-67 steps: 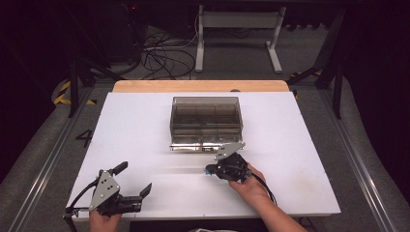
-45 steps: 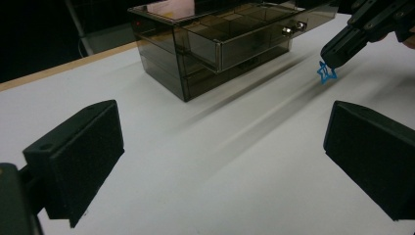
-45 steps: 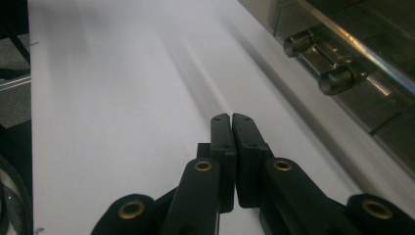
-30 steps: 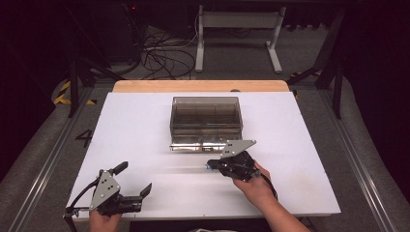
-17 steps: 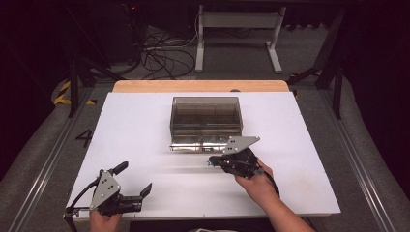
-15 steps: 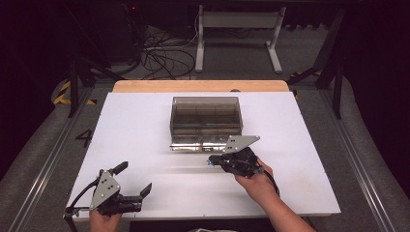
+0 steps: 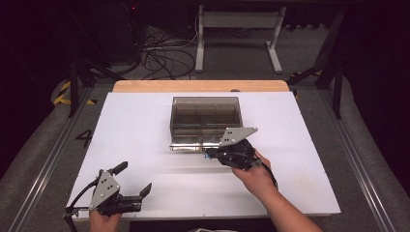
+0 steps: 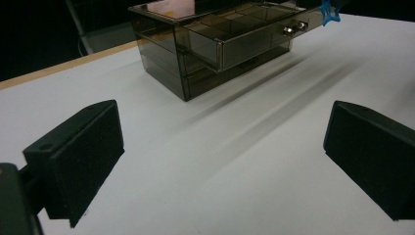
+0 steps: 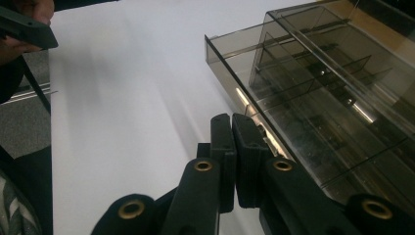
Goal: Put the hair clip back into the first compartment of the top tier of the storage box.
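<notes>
High view — smoky clear plastic drawer box (image 7: 205, 116) mid-table, top drawer (image 7: 200, 141) pulled out; right gripper (image 7: 212, 153), jaws pressed together, sits at its front, now farther right than 2.2 s ago. Left gripper view — left gripper (image 8: 220, 161) spread wide, idle near the table's edge. Right gripper view — the drawer front beside the closed jaws; any pull should probably run straight, level.

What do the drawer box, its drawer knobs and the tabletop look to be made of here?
Drawer box: smoky, see-through plastic by the look, glossy; the dividers show through its walls. Drawer knobs: small and silvery, likely metal or plated plastic. Tabletop: matte white board, with a bare wooden strip along its far edge.
</notes>
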The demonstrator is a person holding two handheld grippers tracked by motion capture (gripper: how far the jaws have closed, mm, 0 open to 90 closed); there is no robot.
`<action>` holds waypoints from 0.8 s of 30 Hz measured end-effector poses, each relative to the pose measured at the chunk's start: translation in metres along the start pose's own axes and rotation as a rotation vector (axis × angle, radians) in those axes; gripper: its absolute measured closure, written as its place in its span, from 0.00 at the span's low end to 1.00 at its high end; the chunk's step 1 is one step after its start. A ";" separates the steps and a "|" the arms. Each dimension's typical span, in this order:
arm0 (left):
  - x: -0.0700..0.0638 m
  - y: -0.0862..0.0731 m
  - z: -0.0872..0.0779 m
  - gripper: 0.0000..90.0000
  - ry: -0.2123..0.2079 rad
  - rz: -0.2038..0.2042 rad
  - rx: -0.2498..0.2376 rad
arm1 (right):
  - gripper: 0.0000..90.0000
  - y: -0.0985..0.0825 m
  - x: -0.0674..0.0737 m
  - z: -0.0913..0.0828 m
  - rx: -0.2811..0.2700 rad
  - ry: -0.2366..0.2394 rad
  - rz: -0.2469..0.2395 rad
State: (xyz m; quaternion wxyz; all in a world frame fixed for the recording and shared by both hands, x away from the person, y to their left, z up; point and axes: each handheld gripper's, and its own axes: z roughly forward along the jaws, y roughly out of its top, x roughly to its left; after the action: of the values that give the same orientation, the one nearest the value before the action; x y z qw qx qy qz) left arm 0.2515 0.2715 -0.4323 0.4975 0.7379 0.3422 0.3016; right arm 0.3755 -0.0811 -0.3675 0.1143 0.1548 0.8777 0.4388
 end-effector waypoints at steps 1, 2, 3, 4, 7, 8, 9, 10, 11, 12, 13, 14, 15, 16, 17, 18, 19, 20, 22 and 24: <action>0.000 0.000 0.000 0.02 0.000 0.000 0.000 | 0.98 0.001 -0.001 0.000 0.000 0.001 0.000; 0.000 0.000 0.000 0.02 0.000 0.000 0.000 | 0.98 0.003 -0.002 0.001 -0.001 0.001 0.001; 0.000 0.000 0.000 0.02 0.000 0.000 -0.001 | 0.98 0.004 -0.003 0.001 -0.005 0.004 0.001; 0.000 0.000 0.000 0.02 0.001 0.000 -0.001 | 0.98 0.005 -0.003 0.001 -0.006 0.004 0.002; 0.000 0.000 -0.001 0.02 0.001 -0.003 -0.001 | 0.98 0.009 -0.005 0.002 -0.011 0.005 0.006; 0.000 0.000 -0.001 0.03 0.001 -0.003 -0.001 | 0.98 0.010 -0.006 0.002 -0.014 0.004 0.006; 0.000 0.000 -0.001 0.03 0.001 -0.003 0.000 | 0.98 0.011 -0.006 0.002 -0.015 0.006 0.006; 0.000 0.000 0.000 0.03 0.001 -0.001 -0.001 | 0.98 0.012 -0.007 0.002 -0.018 0.005 0.007; 0.000 0.000 0.000 0.03 0.000 -0.001 0.000 | 0.98 0.014 -0.008 0.002 -0.020 0.005 0.008; 0.000 0.000 0.000 0.03 -0.001 0.000 0.001 | 0.98 0.016 -0.009 0.003 -0.022 0.005 0.008; 0.000 0.000 0.000 0.03 -0.001 0.001 0.001 | 0.98 0.016 -0.009 0.003 -0.022 0.005 0.008; 0.000 0.000 0.000 0.03 0.000 0.001 0.001 | 0.98 0.017 -0.009 0.003 -0.022 0.006 0.009; 0.000 0.000 0.000 0.03 -0.001 0.000 0.001 | 0.98 0.018 -0.009 0.004 -0.025 0.006 0.014; 0.000 0.000 0.000 0.03 -0.001 0.000 0.001 | 0.98 0.020 -0.010 0.004 -0.026 0.006 0.010; 0.000 0.000 0.000 0.03 -0.001 0.000 0.001 | 0.98 0.021 -0.011 0.004 -0.028 0.008 0.011; 0.000 0.000 0.000 0.03 -0.001 0.000 0.002 | 0.98 0.022 -0.011 0.005 -0.031 0.009 0.011; 0.000 0.000 0.000 0.03 0.000 0.000 0.001 | 0.98 0.024 -0.012 0.005 -0.029 0.007 0.012; 0.000 0.000 -0.001 0.03 -0.001 -0.001 0.001 | 0.98 0.025 -0.012 0.006 -0.028 0.007 0.012; 0.000 0.000 -0.001 0.03 -0.001 0.001 0.001 | 0.98 0.028 -0.014 0.007 -0.027 0.006 0.009; 0.000 0.000 -0.001 0.03 -0.002 -0.001 0.002 | 0.98 0.030 -0.015 0.008 -0.029 0.006 0.008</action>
State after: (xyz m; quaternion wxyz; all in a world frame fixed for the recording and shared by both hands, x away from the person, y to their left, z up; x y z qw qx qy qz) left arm 0.2509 0.2719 -0.4322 0.4972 0.7386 0.3421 0.3003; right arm 0.3975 -0.0637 -0.3469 0.1121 0.1554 0.8711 0.4522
